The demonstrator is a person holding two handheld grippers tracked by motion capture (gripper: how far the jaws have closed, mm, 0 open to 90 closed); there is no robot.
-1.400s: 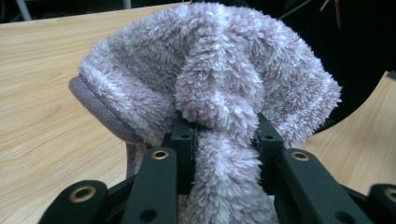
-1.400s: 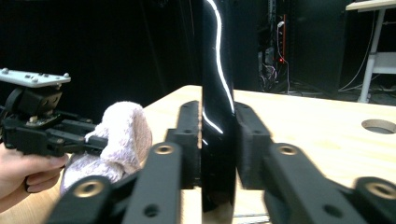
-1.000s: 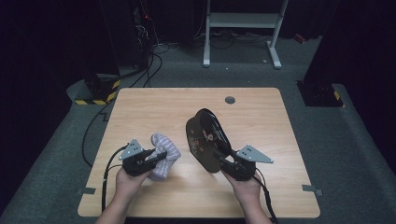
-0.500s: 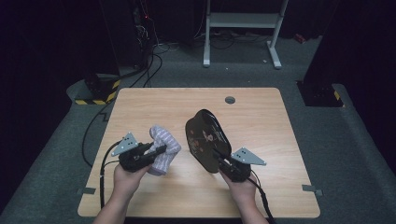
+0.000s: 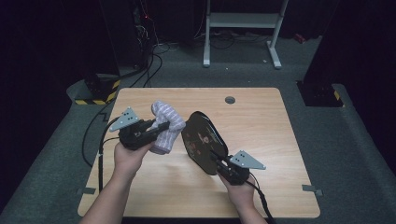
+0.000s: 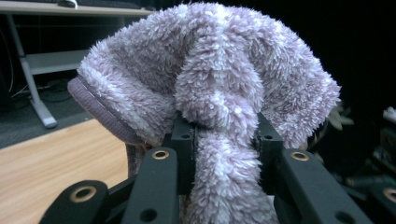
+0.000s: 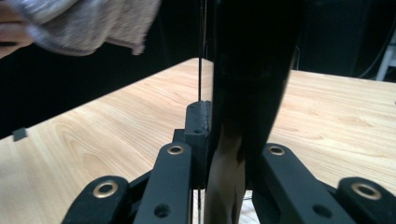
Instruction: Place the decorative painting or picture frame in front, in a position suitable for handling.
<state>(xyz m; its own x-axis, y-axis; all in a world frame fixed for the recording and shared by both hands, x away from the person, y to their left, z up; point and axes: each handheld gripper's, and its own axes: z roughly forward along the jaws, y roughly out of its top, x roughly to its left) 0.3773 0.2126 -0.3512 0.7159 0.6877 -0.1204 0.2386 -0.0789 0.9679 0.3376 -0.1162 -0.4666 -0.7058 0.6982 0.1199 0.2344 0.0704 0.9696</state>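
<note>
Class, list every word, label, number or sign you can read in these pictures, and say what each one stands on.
No text can be read.
Black paddle, held in the right gripper: coloured print on its face, too small and blurred to read.
Yellow-and-black hazard stripes on the floor base beside the table: a warning pattern, no words.
Fluffy lilac cloth in the left gripper: no label visible.
</note>
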